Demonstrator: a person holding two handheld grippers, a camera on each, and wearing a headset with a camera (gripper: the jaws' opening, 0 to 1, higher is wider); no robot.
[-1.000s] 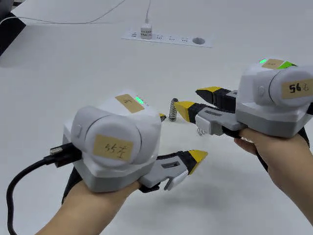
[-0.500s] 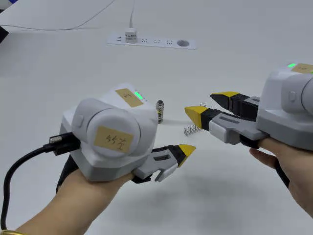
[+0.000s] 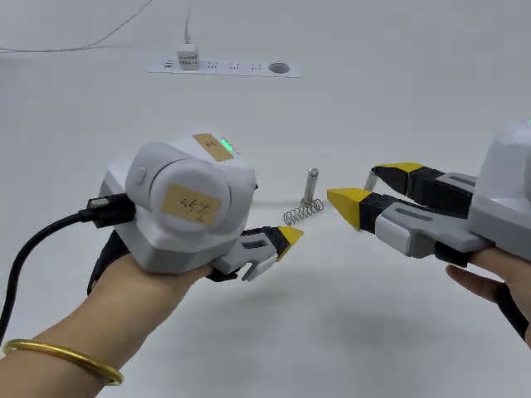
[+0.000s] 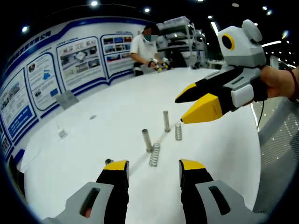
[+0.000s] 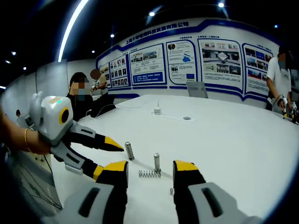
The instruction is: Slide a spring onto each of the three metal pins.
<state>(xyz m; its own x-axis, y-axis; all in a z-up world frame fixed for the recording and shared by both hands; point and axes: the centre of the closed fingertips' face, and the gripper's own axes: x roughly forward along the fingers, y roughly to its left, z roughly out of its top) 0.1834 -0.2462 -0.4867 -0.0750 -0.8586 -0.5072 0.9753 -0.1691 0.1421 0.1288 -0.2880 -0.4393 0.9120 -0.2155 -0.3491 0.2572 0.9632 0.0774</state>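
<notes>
Past L hand-held gripper (image 4: pixel 153 168), spring (image 4: pixel 154 154) flat

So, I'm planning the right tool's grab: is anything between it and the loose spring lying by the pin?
Nothing visible does. The spring lies on bare table straight ahead of the open right tool, its end at the foot of the bare pin just beyond it.

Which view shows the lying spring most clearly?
The head view: the spring lies side-on, coils distinct, by the pin. The left gripper view shows it foreshortened; the right gripper view, small, near its jaws.
</notes>
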